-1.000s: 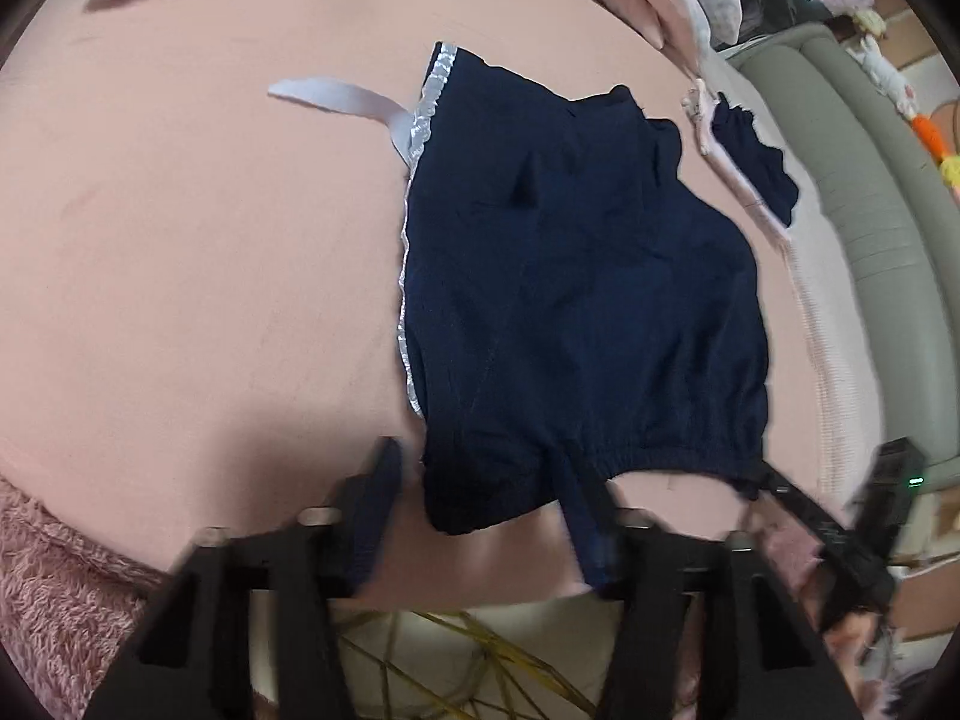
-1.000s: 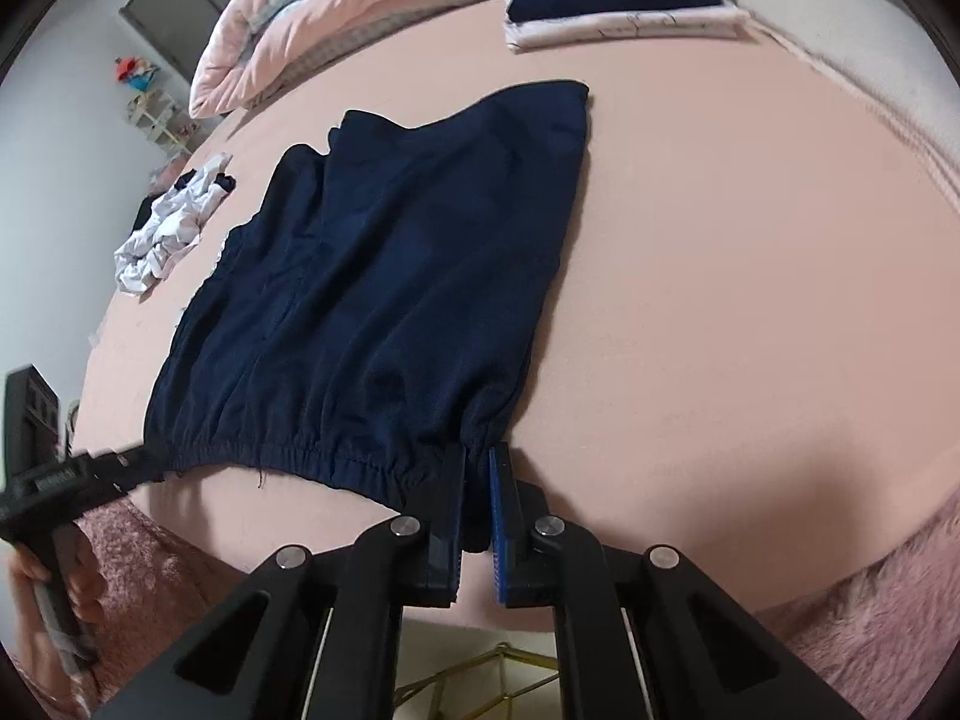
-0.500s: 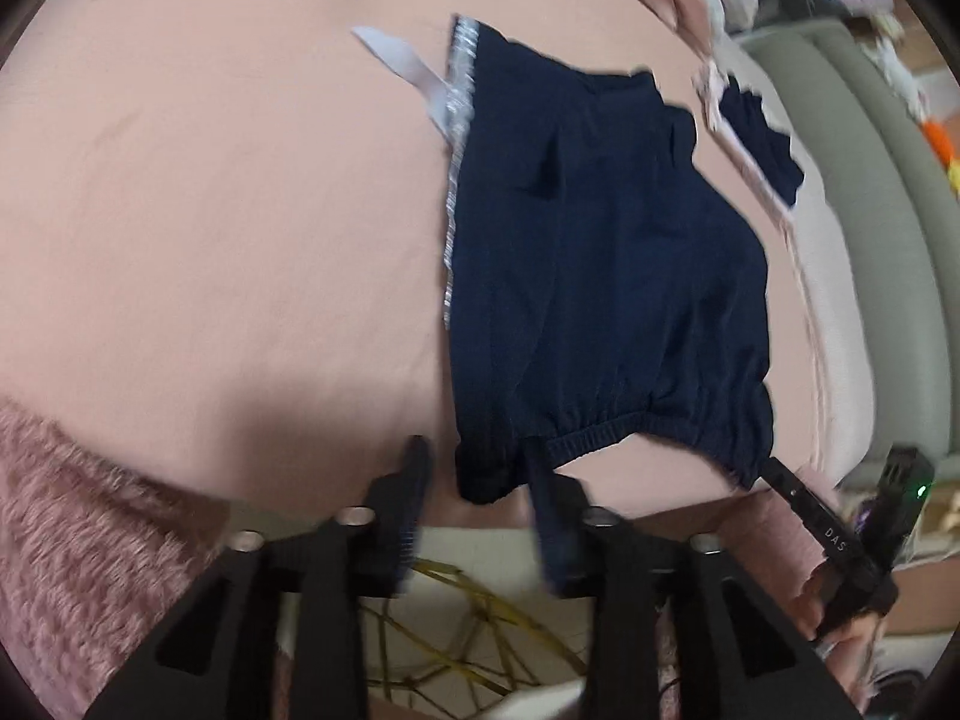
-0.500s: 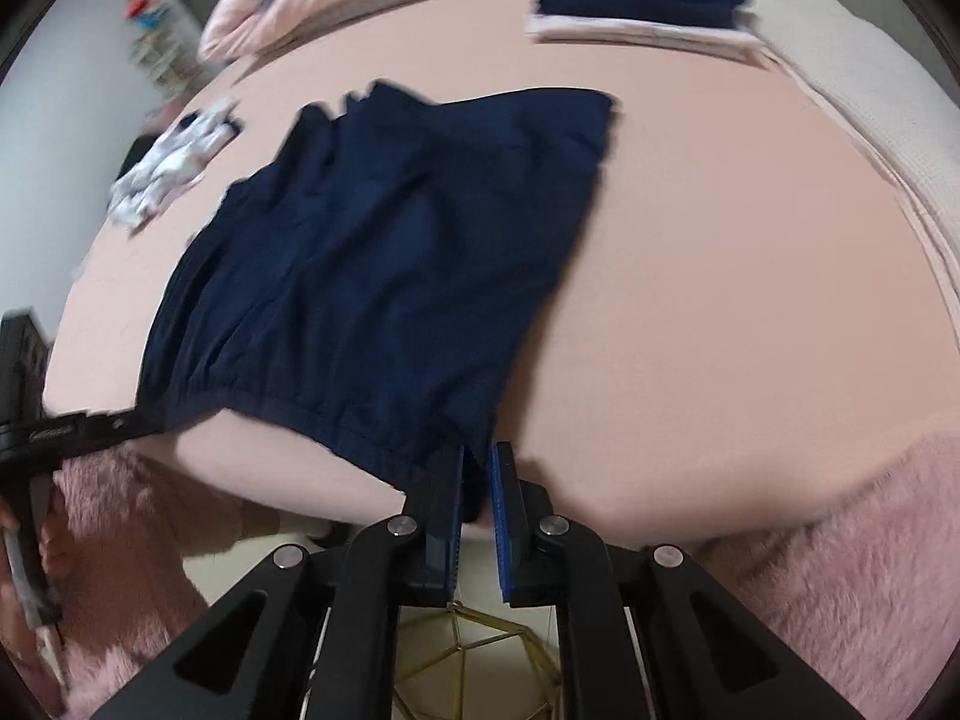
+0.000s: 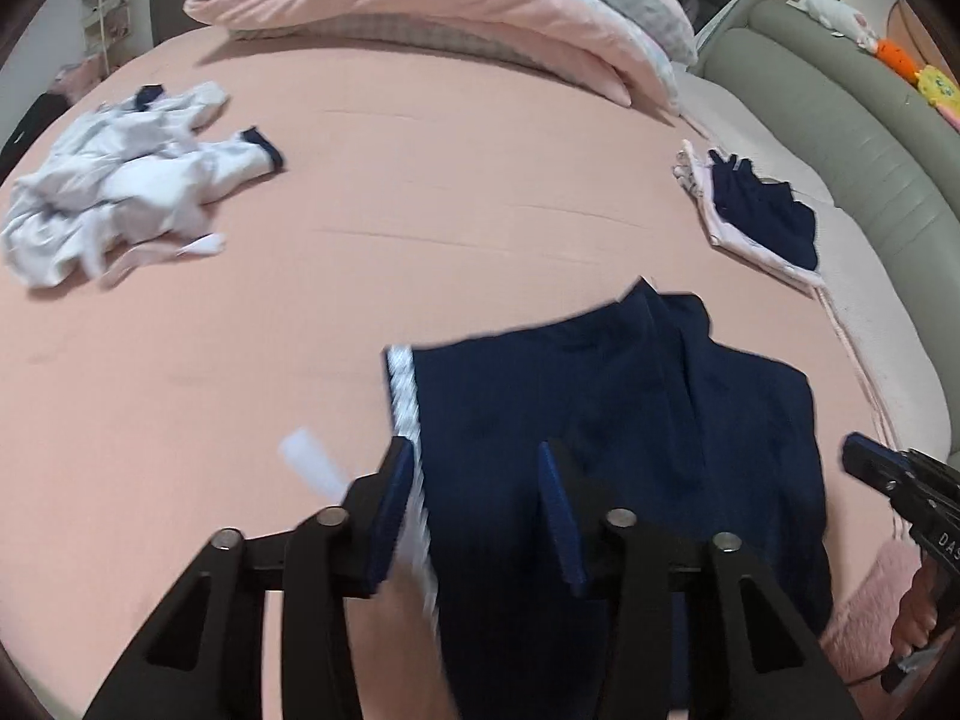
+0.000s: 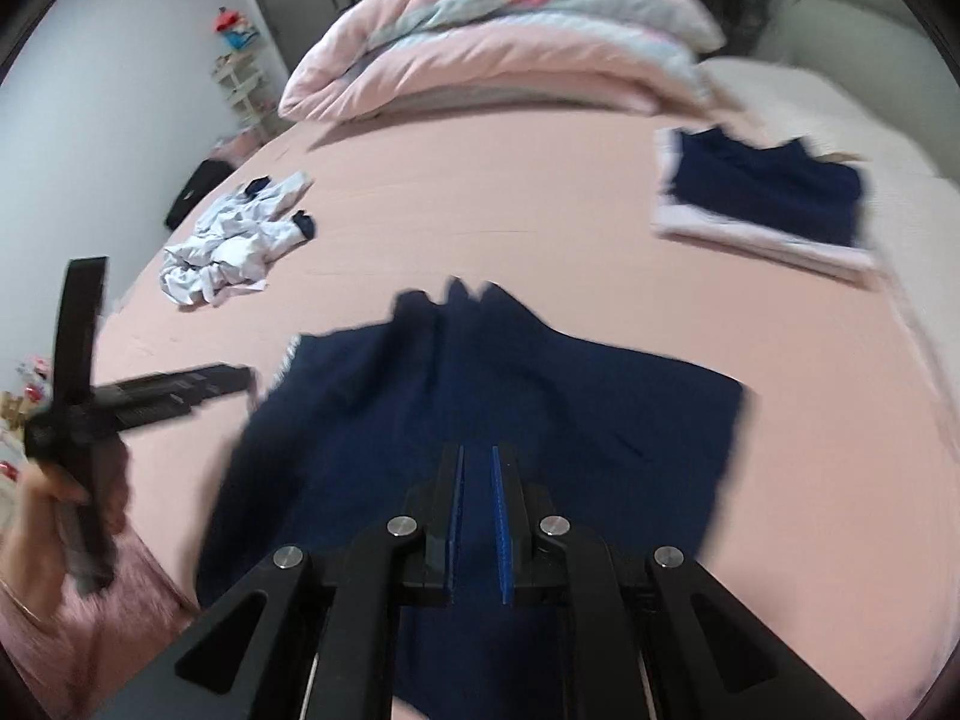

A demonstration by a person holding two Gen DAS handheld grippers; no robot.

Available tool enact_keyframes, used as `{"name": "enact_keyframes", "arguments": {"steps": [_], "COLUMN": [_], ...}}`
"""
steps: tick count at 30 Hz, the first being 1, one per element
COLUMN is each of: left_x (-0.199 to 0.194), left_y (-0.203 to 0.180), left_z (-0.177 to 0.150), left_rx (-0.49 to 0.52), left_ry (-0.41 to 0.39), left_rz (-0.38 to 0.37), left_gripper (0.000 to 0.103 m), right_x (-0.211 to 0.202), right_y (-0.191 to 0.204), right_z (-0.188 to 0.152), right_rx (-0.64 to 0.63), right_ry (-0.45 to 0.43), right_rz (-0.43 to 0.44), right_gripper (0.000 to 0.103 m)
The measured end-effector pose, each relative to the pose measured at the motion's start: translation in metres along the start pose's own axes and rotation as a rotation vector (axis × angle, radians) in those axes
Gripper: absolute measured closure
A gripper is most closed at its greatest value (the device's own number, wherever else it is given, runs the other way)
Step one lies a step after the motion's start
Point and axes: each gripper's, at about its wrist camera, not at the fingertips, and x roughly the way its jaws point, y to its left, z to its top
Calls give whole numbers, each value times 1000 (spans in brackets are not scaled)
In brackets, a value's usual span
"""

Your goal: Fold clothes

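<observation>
Low on the bed [image 5: 480, 192], navy shorts [image 5: 630, 420] hang at 6 o'clock from the right claw [image 6: 477, 516] pinching them, the left claw [image 5: 477, 510] closing, risking a skewed fold

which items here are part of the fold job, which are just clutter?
Job:
- navy shorts, under both grippers
- crumpled white garment, unfolded
- folded stack, navy piece on top
- left gripper, jaws closing over the shorts' white-trimmed edge
- right gripper

Lying about:
- pink duvet
- grey headboard with plush toys
</observation>
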Motion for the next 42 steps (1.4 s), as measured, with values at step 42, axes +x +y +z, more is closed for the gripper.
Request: {"name": "enact_keyframes", "arguments": {"steps": [42], "left_x": [-2], "left_y": [86], "left_z": [-5], "left_rx": [-205], "left_ry": [-18], "left_rz": [-131], "left_gripper": [95], "right_x": [136], "right_y": [30], "right_z": [94], "right_rx": [-114], "right_ry": [90], "right_rz": [-51], "right_gripper": [89]}}
